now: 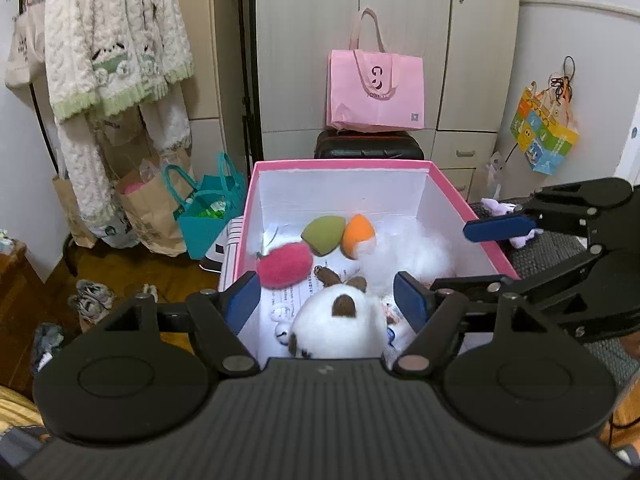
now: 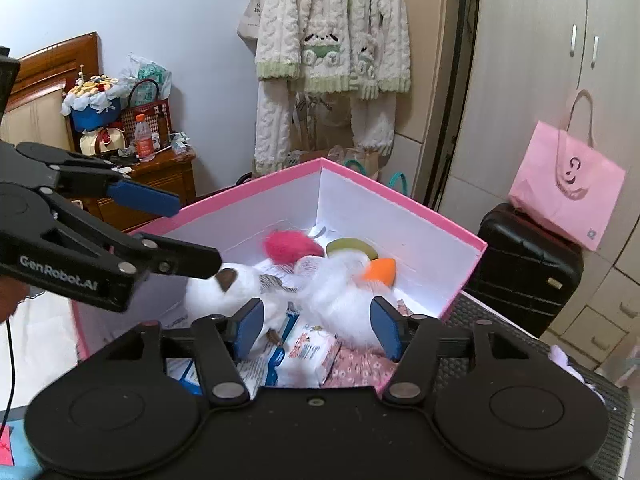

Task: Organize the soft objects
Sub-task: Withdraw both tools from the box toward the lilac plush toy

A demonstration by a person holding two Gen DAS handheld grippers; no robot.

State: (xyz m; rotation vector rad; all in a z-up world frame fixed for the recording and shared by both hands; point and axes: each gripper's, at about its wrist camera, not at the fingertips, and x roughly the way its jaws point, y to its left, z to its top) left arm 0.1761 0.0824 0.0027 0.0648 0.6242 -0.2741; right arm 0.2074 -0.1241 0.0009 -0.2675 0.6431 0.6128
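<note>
A pink box (image 1: 344,164) with white inner walls holds the soft things: a fuzzy magenta ball (image 1: 284,266), a green sponge (image 1: 322,230), an orange sponge (image 1: 358,236), a white fluffy tuft (image 1: 416,256) and a white plush with brown ears (image 1: 340,324). My left gripper (image 1: 328,300) hangs open over the near part of the box, above the white plush, with nothing pressed between its pads. My right gripper (image 2: 318,328) is open over the box (image 2: 400,200) from the other side, above the white tuft (image 2: 340,296). Each gripper shows in the other's view: right gripper (image 1: 480,256), left gripper (image 2: 180,232).
A small purple plush (image 1: 496,206) lies on the grey mat outside the box. Printed packets and a floral cloth (image 2: 360,364) lie on the box floor. A black suitcase (image 1: 368,146) with a pink bag (image 1: 376,88) stands behind, and paper bags (image 1: 152,208) sit on the floor.
</note>
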